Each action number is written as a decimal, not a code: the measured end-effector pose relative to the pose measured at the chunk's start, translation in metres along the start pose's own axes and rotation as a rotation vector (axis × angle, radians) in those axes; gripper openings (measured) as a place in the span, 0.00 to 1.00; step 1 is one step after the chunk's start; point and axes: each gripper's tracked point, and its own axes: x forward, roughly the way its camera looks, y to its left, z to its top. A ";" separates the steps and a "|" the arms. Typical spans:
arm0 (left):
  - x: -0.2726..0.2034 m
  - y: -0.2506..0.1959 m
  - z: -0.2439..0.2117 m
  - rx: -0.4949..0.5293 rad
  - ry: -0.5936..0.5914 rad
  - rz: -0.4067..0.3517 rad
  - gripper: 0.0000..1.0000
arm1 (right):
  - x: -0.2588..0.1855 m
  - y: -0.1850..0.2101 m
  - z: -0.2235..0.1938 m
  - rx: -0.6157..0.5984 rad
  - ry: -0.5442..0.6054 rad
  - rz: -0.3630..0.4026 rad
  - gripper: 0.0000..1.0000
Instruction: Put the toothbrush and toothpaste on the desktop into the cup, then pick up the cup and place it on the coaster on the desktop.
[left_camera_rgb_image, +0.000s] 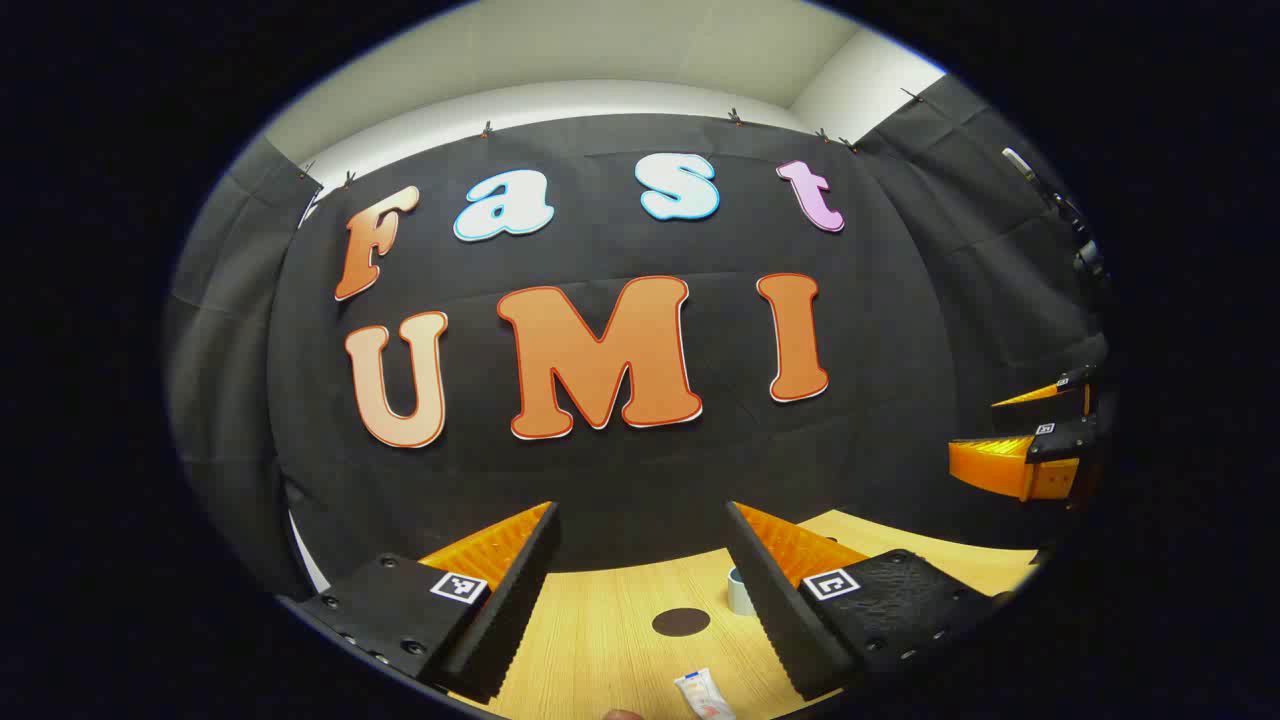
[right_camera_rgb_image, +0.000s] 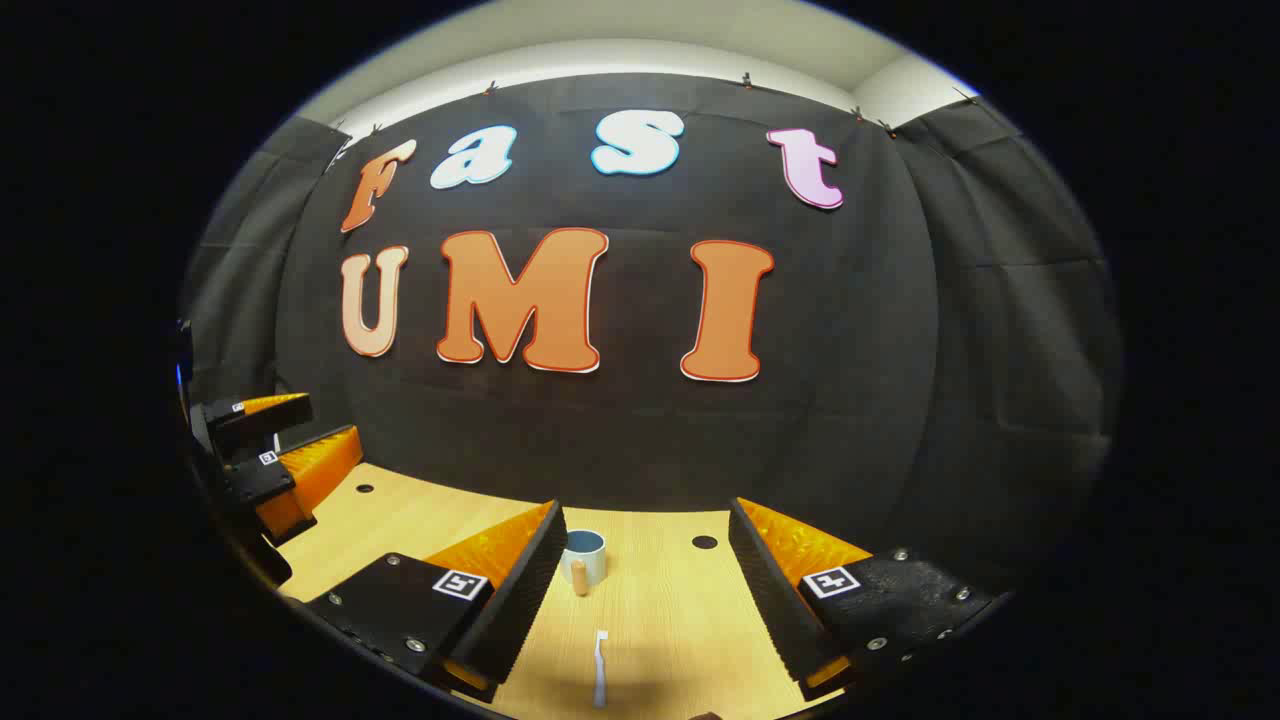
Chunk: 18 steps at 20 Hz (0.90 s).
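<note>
In the left gripper view my left gripper (left_camera_rgb_image: 640, 515) is open above the wooden desktop (left_camera_rgb_image: 590, 640), holding nothing. Between its fingers lies a dark round coaster (left_camera_rgb_image: 681, 622). A pale cup (left_camera_rgb_image: 737, 592) stands just right of it, half hidden by the right finger. A white toothpaste tube (left_camera_rgb_image: 705, 695) lies nearer, at the bottom edge. In the right gripper view my right gripper (right_camera_rgb_image: 647, 510) is open and holds nothing. The pale blue cup (right_camera_rgb_image: 584, 556) with a wooden handle stands upright beside its left finger. A white toothbrush (right_camera_rgb_image: 600, 665) lies on the desktop between the fingers.
The right gripper (left_camera_rgb_image: 975, 430) hovers at the far right of the left gripper view, its jaws apart. The left gripper (right_camera_rgb_image: 335, 420) hangs at the far left of the right gripper view. Small dark round spots (right_camera_rgb_image: 704, 542) mark the desktop. Black cloth walls close the back.
</note>
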 end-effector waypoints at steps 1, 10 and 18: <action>-0.001 0.001 -0.004 -0.007 0.009 0.015 1.00 | 0.001 0.001 -0.001 -0.003 0.005 0.018 0.99; 0.002 0.002 -0.007 -0.022 0.043 0.087 0.98 | 0.013 0.005 -0.005 -0.003 0.018 0.100 0.99; 0.015 0.004 -0.003 0.002 0.034 0.070 1.00 | 0.028 0.020 -0.007 -0.005 0.031 0.128 0.98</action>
